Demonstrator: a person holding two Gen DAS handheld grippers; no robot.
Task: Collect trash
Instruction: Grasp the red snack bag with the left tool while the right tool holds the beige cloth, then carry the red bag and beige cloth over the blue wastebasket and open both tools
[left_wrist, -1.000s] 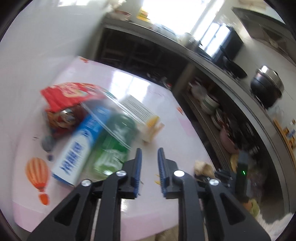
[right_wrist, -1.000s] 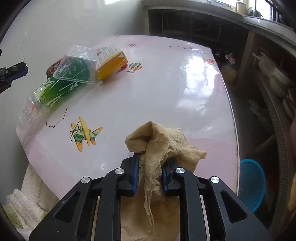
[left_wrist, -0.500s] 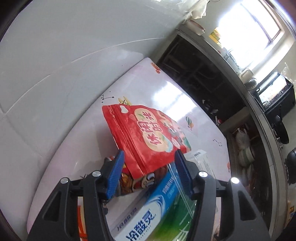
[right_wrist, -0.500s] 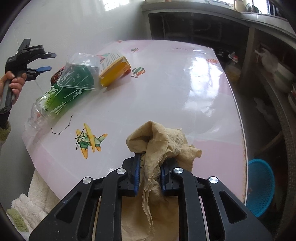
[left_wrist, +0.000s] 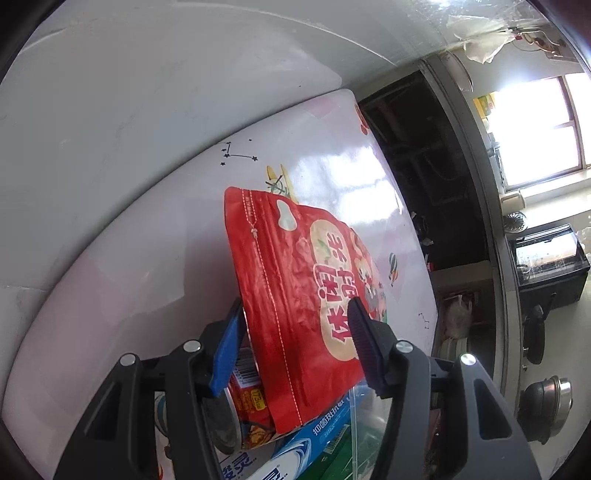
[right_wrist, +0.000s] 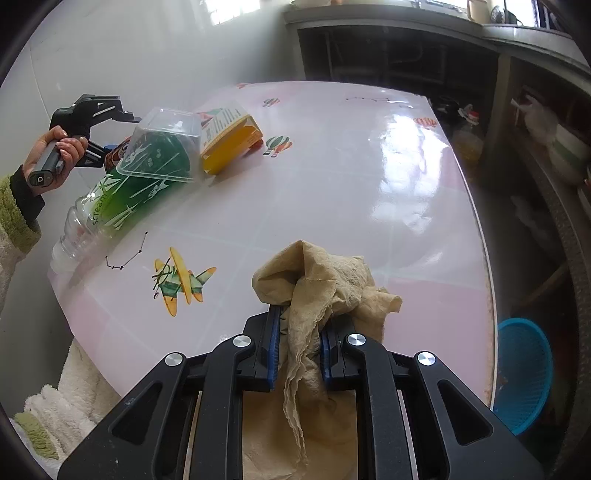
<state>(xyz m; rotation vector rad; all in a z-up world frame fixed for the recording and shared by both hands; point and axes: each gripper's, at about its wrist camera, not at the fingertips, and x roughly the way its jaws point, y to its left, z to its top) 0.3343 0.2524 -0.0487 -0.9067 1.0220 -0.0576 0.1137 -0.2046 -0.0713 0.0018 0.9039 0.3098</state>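
Trash sits in a pile at the table's (right_wrist: 369, 229) left edge, by the wall. Left gripper (left_wrist: 295, 325) has just been opening its jaws; they now stand apart on either side of the red pouch (left_wrist: 295, 295), pads not clearly pressing it. Pouch leans on a can (left_wrist: 243, 413), with a blue-white box (left_wrist: 295, 458) below it. In the right view: a hand (right_wrist: 55, 155) holds that gripper behind the green bottle (right_wrist: 122, 199), a clear tub (right_wrist: 166, 147) lies over the bottle, and a yellow box (right_wrist: 229, 147) sits just beside.

Handling guess: pouch is light, thin, crinkly, glossy film, so likely slippery. Best bite is across the flat body near a sealed edge, not the puffed middle. Pulling it may roll the can.

Further right, right gripper (right_wrist: 295, 350) is clenched on a tan cloth (right_wrist: 325, 288), soft and limp, draped over the near table edge. Blue basket (right_wrist: 524, 373) sits on the floor at far right, probably the bin.
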